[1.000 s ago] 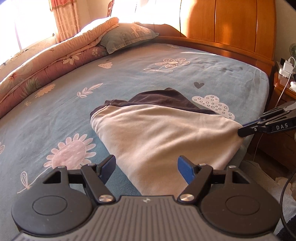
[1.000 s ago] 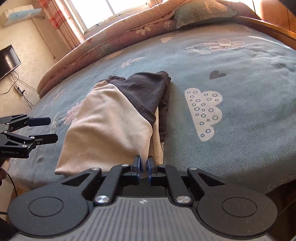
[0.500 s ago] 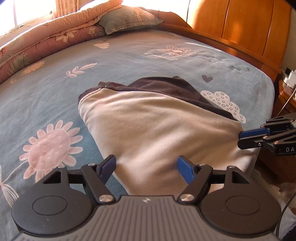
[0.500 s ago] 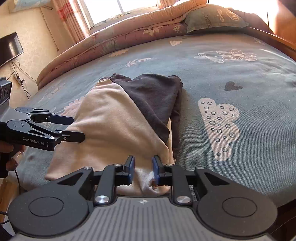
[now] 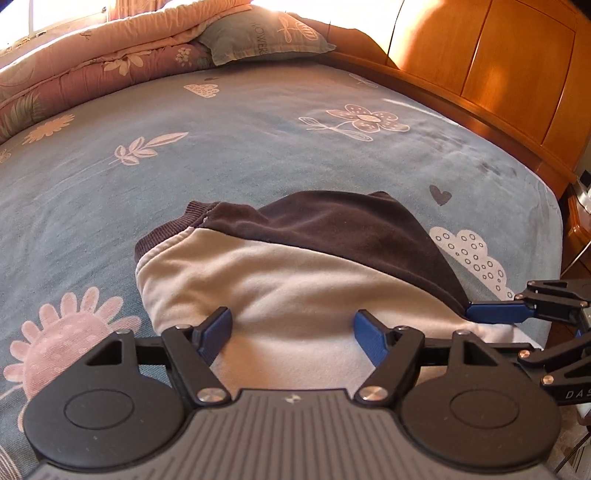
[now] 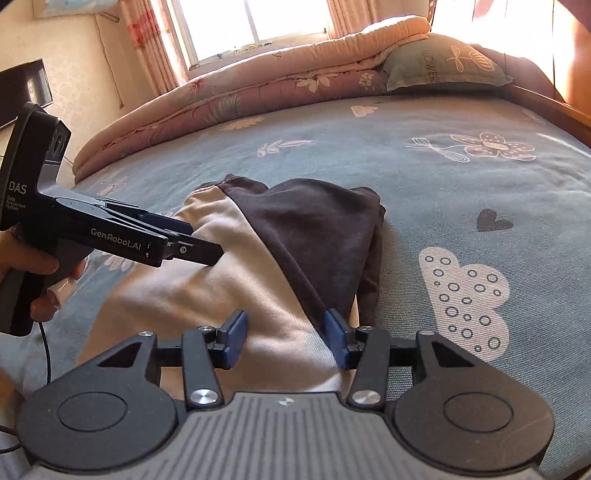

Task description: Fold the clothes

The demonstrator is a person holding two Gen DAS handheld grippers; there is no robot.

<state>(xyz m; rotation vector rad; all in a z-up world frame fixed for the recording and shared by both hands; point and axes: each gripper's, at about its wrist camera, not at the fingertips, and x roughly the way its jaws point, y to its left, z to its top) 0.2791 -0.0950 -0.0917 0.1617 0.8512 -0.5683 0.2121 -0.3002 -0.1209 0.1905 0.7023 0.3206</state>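
Note:
A folded garment point(image 5: 295, 280), cream with a dark brown upper part point(image 6: 314, 229), lies on the blue patterned bed sheet point(image 5: 184, 177) near the bed's front edge. My left gripper point(image 5: 293, 334) hovers over the cream cloth, its jaws wide apart and closing slightly, gripping nothing. In the right wrist view the left gripper point(image 6: 205, 242) sits at the garment's left side, held by a hand point(image 6: 33, 266). My right gripper point(image 6: 284, 332) is opening, with the garment's near right edge lying between its blue pads point(image 6: 234, 332) without being pinched. The left wrist view shows the right gripper point(image 5: 495, 332) at the garment's right corner.
A rolled pink quilt point(image 6: 258, 88) and a grey-blue pillow point(image 5: 258, 37) lie along the bed's far side. A wooden headboard point(image 5: 498, 66) runs along the right. A dark screen point(image 6: 22, 88) and a window point(image 6: 251, 26) are beyond the bed.
The right gripper's jaws went from shut on the garment's near edge to apart, releasing it. Both grippers moved forward over the garment, and the left one came in close to its left side.

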